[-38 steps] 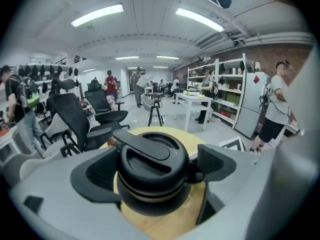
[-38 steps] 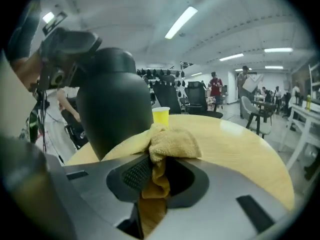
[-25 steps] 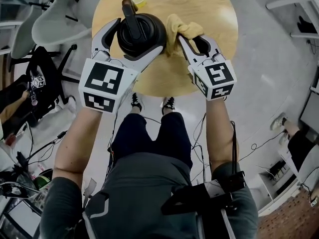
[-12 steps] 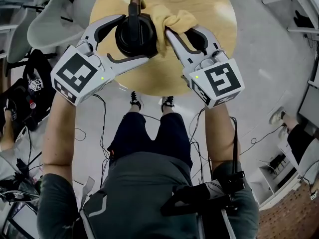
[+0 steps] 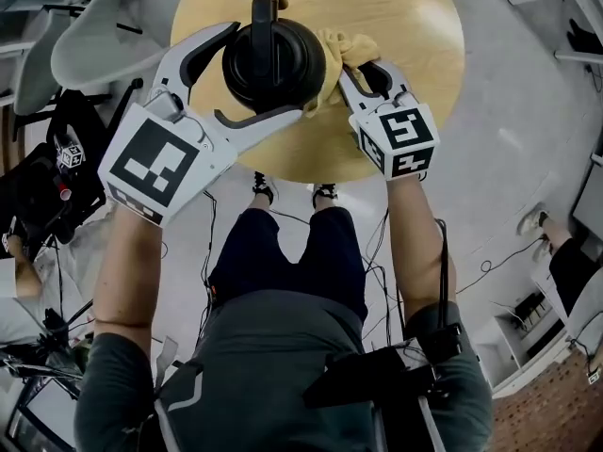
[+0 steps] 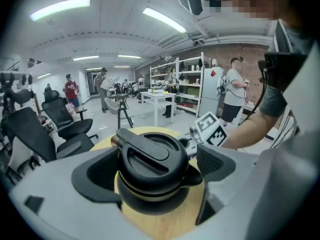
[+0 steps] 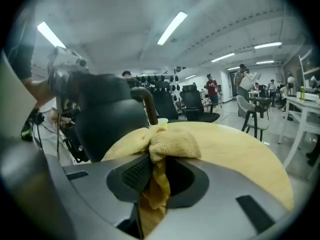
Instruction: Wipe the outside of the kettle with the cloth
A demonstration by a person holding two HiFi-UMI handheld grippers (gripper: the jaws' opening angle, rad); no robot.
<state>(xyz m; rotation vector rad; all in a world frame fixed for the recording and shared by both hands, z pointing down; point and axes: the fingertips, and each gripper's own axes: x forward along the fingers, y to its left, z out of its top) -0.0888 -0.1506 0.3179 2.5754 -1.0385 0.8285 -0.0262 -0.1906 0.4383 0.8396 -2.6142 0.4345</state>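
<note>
The kettle [image 5: 273,64] stands, it seems, on the table [image 5: 405,26]; cloth [image 5: 347,47] touches its right side; cup [image 7: 161,124] behind it

One round black kettle [image 5: 273,59], one yellow terry cloth [image 5: 345,47], one round wooden table [image 5: 415,36], one pale cup [image 7: 161,124], two grey grippers, left gripper [image 5: 266,70] and right gripper [image 5: 362,70].

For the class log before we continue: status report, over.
Left tool clamped on black round kettle. Right tool shut on yellow terry cloth, cloth against kettle's side. Nothing blocking; small pale cup stands beyond.

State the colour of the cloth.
The cloth is yellow, clearest in the right gripper view.
</note>
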